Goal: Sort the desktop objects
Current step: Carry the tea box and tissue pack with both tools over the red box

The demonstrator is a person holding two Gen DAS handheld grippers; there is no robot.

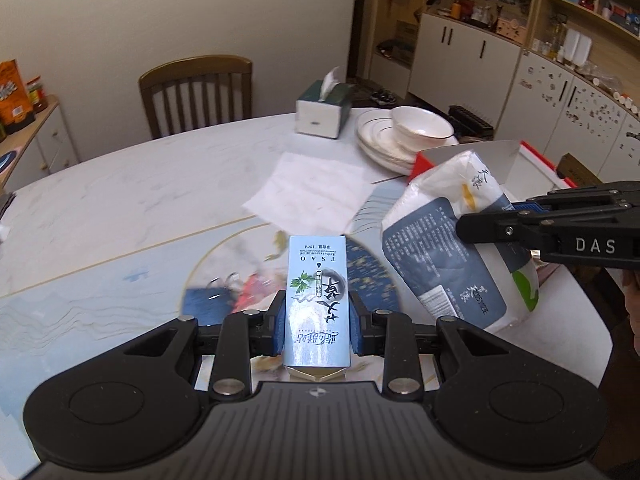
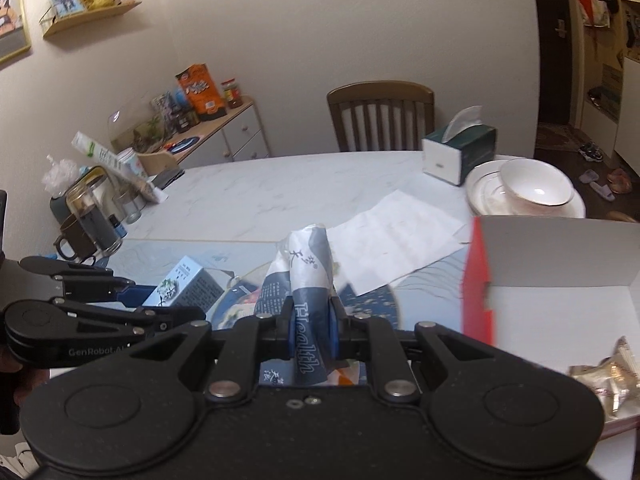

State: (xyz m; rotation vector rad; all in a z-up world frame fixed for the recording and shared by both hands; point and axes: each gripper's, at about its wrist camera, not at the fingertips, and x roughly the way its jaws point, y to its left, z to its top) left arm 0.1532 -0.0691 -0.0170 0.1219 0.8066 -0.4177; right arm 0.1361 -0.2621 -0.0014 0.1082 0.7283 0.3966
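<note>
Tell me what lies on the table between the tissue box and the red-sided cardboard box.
A stack of white plates with a white bowl on top lies between the tissue box and the cardboard box, clearest in the right wrist view.

two close wrist views across one table (image 1: 120, 200)

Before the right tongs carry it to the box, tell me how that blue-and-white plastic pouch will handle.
Likely floppy: the blue-and-white plastic pouch crumples where the right tongs pinch it. Probably light for its size, since that narrow pinch holds it clear of the marble table. It may sag or swing near the red-and-white cardboard box.
</note>
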